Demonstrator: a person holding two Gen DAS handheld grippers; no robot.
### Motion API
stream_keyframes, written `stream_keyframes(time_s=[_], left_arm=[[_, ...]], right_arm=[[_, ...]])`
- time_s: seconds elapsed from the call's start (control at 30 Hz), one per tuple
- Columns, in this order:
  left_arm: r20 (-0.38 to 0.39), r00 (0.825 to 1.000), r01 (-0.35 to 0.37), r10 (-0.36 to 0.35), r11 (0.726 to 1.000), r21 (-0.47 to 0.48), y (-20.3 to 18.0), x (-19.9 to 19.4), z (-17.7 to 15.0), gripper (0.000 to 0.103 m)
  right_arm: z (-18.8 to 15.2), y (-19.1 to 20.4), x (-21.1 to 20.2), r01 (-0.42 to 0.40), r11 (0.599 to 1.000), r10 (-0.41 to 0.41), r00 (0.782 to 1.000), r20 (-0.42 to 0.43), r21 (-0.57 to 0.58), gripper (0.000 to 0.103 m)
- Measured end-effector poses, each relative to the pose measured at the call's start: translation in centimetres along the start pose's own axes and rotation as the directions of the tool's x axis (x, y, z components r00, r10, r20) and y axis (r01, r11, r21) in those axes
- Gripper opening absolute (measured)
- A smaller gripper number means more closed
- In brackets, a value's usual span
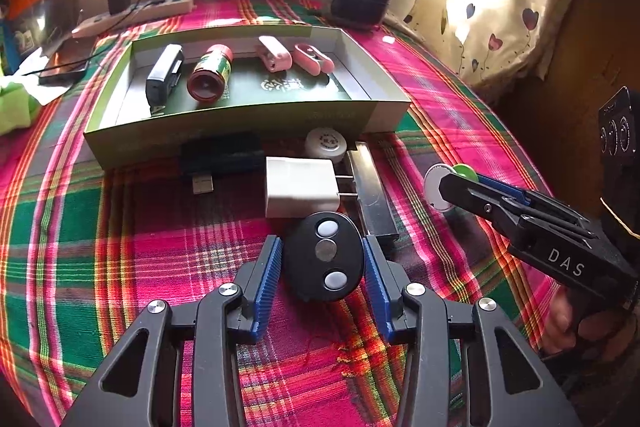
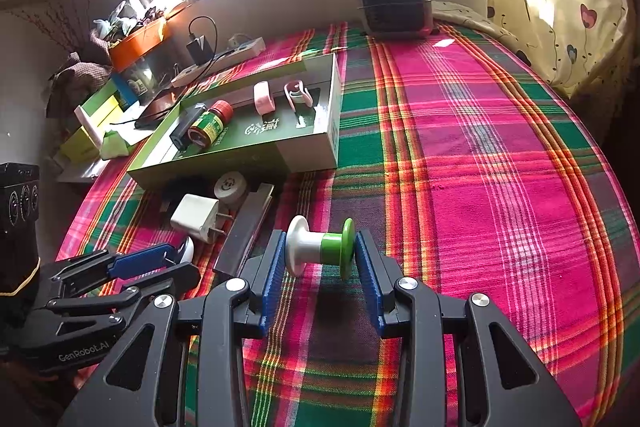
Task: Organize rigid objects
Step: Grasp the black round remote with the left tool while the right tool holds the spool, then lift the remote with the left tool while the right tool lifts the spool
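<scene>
presently the left hand-held gripper (image 1: 323,259) is seen with its blue pads set on either side of a black oval key fob (image 1: 324,255), which lies on the plaid cloth (image 1: 160,247) just in front of a white plug adapter (image 1: 301,191). the jaws are parted; the pads look very near the fob's flanks, though contact cannot be confirmed from this angle. the right hand-held gripper (image 2: 316,251) is likewise held apart around a white and green spool (image 2: 320,245) lying on its side, one pad near each flange, with a sliver of gap apparently left at the green end.

the green tray box (image 1: 248,115) stands further back on the table, already holding a black device (image 1: 164,75), a red-capped bottle (image 1: 210,75) and two pink items (image 1: 294,57). a round white tin (image 1: 326,143), a dark flat strip (image 1: 372,195) and a black usb device (image 1: 220,157) lie outside it, beside its front wall.

for a sound grasp, the fob should be centred between the pads and squeezed across its narrow width, so that it is not tipped or spun. the spool is judged best clamped flange to flange, squarely, since its rounded rims could let it roll out. each should be lifted clear of the adapter and strip before being carried over the tray wall.
</scene>
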State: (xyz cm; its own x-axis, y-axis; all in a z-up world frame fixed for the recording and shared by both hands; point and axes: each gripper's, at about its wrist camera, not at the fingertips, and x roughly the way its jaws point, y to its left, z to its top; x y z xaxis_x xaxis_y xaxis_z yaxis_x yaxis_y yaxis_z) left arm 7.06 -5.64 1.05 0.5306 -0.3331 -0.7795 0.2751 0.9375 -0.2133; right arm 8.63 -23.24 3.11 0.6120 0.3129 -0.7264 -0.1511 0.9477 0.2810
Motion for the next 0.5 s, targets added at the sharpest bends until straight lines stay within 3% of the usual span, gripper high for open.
stream_keyframes(time_s=[0.5], left_arm=[[0.004, 1.0, 0.009, -0.009, 1.0, -0.01, 0.25, -0.21, -0.06, 0.04]], right_arm=[[-0.05, 0.01, -0.02, 0.001, 1.0, -0.001, 1.0, 0.0, -0.002, 0.037]])
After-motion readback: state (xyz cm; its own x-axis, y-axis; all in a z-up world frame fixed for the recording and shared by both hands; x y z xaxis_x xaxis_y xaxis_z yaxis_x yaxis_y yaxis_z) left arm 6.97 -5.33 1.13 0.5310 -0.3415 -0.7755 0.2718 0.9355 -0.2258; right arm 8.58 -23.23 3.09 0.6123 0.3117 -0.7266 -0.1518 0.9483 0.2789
